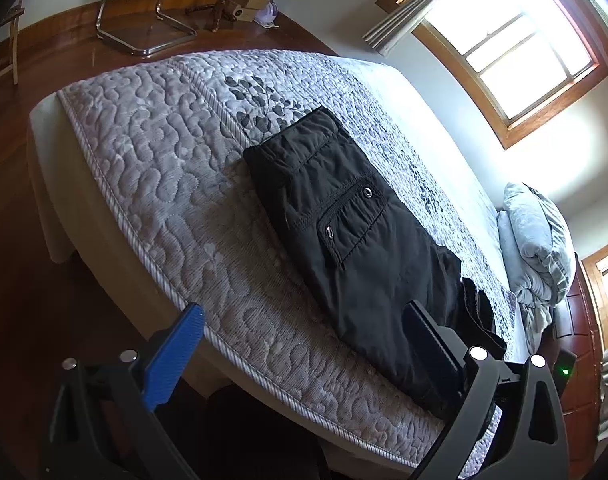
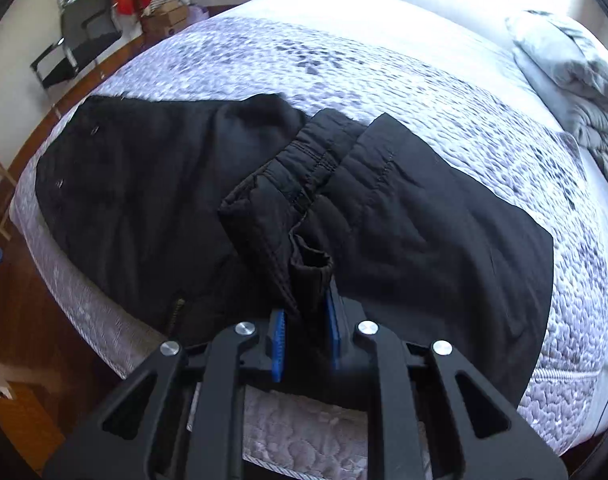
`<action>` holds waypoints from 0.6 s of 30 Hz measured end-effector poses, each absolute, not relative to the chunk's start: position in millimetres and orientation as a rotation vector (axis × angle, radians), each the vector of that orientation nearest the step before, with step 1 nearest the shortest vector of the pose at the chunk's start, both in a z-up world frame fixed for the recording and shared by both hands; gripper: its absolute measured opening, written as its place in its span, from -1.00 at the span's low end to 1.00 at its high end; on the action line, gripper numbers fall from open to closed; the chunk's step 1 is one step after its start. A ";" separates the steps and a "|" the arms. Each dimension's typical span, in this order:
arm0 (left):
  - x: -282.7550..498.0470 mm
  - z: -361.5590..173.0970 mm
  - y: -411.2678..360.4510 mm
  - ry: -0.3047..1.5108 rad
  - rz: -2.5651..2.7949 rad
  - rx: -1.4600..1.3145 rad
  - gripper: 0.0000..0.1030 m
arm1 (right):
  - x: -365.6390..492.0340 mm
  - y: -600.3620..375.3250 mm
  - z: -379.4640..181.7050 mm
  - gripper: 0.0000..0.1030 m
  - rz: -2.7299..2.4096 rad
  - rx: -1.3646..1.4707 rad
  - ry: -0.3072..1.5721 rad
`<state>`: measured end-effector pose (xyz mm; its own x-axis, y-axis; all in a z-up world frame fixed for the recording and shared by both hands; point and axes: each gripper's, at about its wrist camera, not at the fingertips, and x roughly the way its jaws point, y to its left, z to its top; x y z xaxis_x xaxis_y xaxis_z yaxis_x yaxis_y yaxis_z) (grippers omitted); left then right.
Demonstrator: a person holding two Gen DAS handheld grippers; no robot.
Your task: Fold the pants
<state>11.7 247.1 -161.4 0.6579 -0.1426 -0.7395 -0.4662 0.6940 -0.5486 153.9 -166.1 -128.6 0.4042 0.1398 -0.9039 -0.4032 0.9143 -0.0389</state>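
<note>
While clamped in right gripper [image 2: 305, 336], leg hems of black pants [image 2: 264, 200], lying along near edge of mattress [image 2: 383, 60]: to be carried low toward waistband end, hems squared, released only once flat; left gripper [image 1: 304, 344] apart, empty, free for smoothing.

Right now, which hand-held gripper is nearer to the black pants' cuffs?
Right. The right hand-held gripper is shut on the bunched cuff end of the black pants. The left hand-held gripper hangs open over the mattress edge, gripping nothing.

Pants [image 1: 343, 232] on mattress [image 1: 164, 184] (pillow [image 1: 535, 240] beyond), near its edge.
</note>
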 end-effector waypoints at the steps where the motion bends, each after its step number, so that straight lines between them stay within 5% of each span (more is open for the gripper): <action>1: 11.7 -162.0 246.8 0.856 0.209 -0.804 0.92 | 153.2 -162.4 -131.2 -0.69 0.352 -0.274 1.111; 13: 14.3 -164.7 241.8 0.871 0.204 -0.803 0.92 | 142.4 -142.5 -159.2 -0.67 0.361 -0.387 1.126; 15: 15.5 -166.8 241.0 0.879 0.202 -0.807 0.92 | 142.8 -143.7 -161.2 -0.59 0.372 -0.356 1.134; 18: 17.1 -168.4 238.3 0.889 0.197 -0.811 0.92 | 145.4 -147.8 -163.4 -0.04 0.439 -0.265 1.166</action>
